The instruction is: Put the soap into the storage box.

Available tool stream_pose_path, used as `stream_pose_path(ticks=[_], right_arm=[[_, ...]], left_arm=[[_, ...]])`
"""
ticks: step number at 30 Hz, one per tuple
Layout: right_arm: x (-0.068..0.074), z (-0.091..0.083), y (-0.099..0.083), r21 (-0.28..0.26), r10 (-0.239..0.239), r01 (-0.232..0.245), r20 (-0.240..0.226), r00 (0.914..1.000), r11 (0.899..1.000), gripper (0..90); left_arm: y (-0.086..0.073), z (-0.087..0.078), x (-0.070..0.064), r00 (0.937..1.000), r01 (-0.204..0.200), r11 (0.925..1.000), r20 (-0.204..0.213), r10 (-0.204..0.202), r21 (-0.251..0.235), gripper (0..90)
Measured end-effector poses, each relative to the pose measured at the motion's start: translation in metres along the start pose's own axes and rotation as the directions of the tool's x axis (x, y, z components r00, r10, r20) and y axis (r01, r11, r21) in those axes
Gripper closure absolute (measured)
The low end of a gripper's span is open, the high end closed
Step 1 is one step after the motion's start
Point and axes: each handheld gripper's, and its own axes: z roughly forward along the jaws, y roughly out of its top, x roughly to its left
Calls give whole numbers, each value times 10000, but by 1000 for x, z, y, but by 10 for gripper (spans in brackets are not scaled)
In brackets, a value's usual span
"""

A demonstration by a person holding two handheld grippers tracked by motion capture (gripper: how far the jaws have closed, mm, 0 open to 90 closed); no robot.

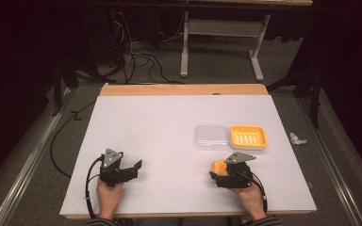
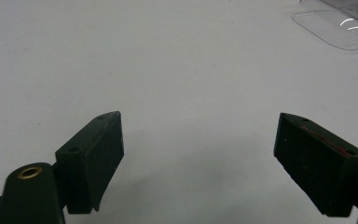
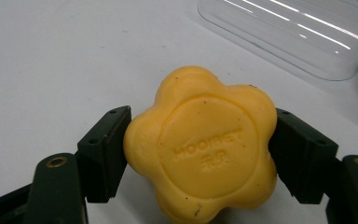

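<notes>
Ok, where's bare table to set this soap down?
The white table is bare across its far half and between the left gripper and the soap in the right gripper. It's crowded at the clear lid and yellow dish.

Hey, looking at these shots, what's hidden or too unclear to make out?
- Soap: right gripper view, its underside faces away and the bottom edge crops it.
- Clear lid: left gripper view, cut off by the top-right corner.
- Yellow soap dish: high view, too small to read detail.
- White scrap off the table: high view, too small to identify.
</notes>
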Motion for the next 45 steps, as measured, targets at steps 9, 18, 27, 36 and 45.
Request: stream_pose_path(ticks=[9, 18, 27, 36, 45], right_arm=[[-8, -11, 2, -58, -16, 16, 8, 10000, 10000, 278], [-13, -19, 6, -101, -123, 124, 86, 9999, 9999, 279], [-23, -28, 7, -270, 3, -1, 86, 10000, 9996, 280], [-31, -33, 10, -237, -34, 39, 218, 9998, 9997, 280], [-42, -39, 12, -455, 353, -344, 200, 9992, 9984, 280]], left_arm=[[0, 0, 0, 10000, 10, 10000, 4, -10, 26, 163], [0, 0, 1, 10000, 24, 10000, 20, -24, -8, 163], [0, 0, 0, 10000, 7, 10000, 11, -7, 21, 163], [0, 0, 0, 10000, 17, 10000, -9, -17, 34, 163], [0, 0, 0, 10000, 7, 10000, -12, -7, 7, 163]])
